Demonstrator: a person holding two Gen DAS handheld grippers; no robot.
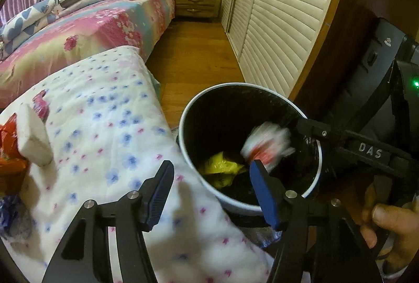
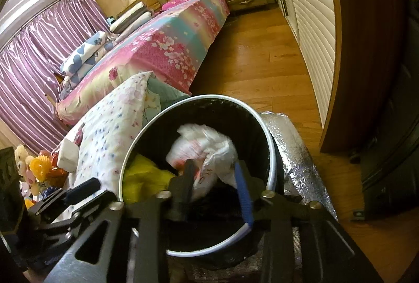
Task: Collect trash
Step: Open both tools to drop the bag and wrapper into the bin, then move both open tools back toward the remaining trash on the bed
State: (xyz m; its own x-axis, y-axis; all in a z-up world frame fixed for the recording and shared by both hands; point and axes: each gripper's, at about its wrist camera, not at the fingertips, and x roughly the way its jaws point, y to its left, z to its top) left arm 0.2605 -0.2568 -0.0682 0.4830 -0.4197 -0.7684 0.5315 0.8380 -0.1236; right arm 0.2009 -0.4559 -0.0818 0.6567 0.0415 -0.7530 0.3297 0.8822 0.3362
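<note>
A round bin [image 1: 311, 186] with a white rim and black liner stands on the floor beside the bed; it also shows in the right wrist view [image 2: 271, 149]. A yellow wrapper [image 1: 222, 167] lies inside it, seen in the right view too [image 2: 141, 178]. A crumpled white-and-red plastic bag [image 2: 207, 152] is blurred in the bin's mouth, between my right gripper's [image 2: 216, 178] spread fingers; it shows in the left view [image 1: 267, 144] as well. My left gripper [image 1: 209, 194] is open and empty, over the white floral quilt [image 1: 104, 126] next to the bin.
A white foam block [image 1: 34, 136], an orange wrapper [image 1: 10, 152] and a blue crumpled piece [image 1: 10, 215] lie on the quilt at left. A silver foil mat [image 2: 301, 157] lies right of the bin. Louvred wardrobe doors [image 1: 275, 21] line the right; wooden floor [image 1: 193, 57] runs between.
</note>
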